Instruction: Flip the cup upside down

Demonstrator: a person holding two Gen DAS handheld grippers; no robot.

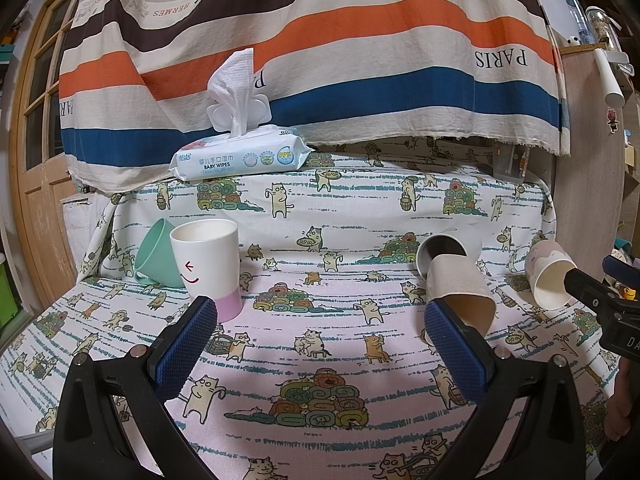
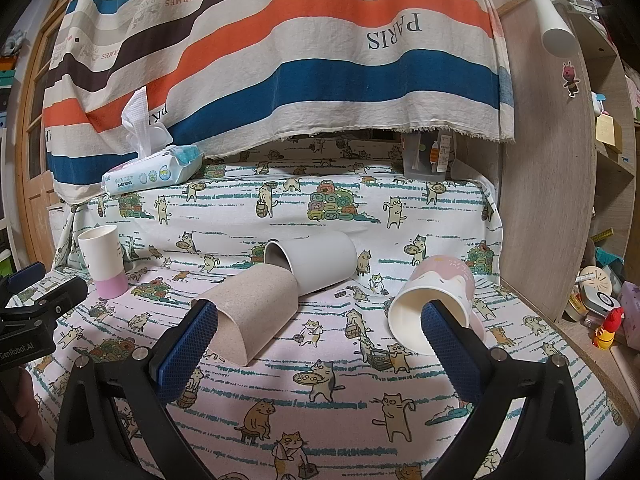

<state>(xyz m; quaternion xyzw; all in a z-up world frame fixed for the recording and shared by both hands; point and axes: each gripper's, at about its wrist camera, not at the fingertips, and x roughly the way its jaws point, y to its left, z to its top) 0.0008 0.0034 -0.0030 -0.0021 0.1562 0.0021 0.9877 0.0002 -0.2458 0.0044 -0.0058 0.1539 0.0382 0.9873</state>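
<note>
Left claw [image 1: 320, 316]: jaws spread, empty; right claw [image 2: 320, 316] likewise. White pink-based plastic cup [image 1: 208, 268] upright on desk [image 1: 320, 360]. Flip not begun.

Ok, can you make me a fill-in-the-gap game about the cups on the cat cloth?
1. The white cup with a pink base stands ____.
2. The grey cup lies on its ____.
3. A tissue sticks up from the pack of baby ____.
4. Both the left claw and the right claw are ____.

Missing words: upright; side; wipes; open
</note>
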